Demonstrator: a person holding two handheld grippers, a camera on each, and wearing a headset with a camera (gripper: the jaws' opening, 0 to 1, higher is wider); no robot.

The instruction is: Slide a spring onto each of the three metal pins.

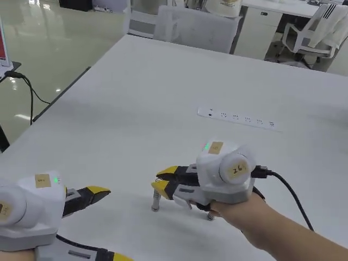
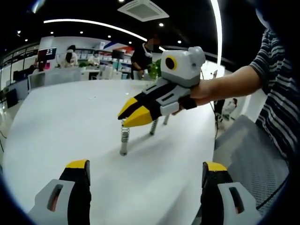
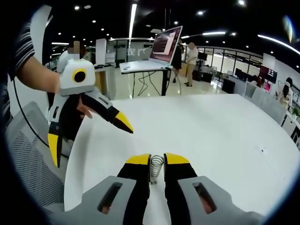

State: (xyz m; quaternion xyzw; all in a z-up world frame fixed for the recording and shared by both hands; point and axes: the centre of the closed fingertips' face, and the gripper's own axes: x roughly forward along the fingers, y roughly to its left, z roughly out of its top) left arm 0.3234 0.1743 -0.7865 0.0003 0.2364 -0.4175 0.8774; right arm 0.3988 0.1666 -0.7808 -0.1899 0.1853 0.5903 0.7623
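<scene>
We pinched a spring (image 3: 156, 171) between the pressed-together yellow-tipped jaws of the right gripper (image 3: 157, 160). Its coil sat around the upper part of a metal pin (image 2: 123, 149) standing upright on the white desk (image 1: 163, 81). A second pin (image 2: 153, 127) and a third pin (image 2: 165, 120) stood just behind it, while our left gripper (image 2: 146, 171) hovered nearby, jaws spread wide and holding nothing.

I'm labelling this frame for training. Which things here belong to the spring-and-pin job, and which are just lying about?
Job:
spring
metal pins
right gripper, shut on the spring
left gripper, open

Lying about:
power strip
laptop on another desk
</scene>
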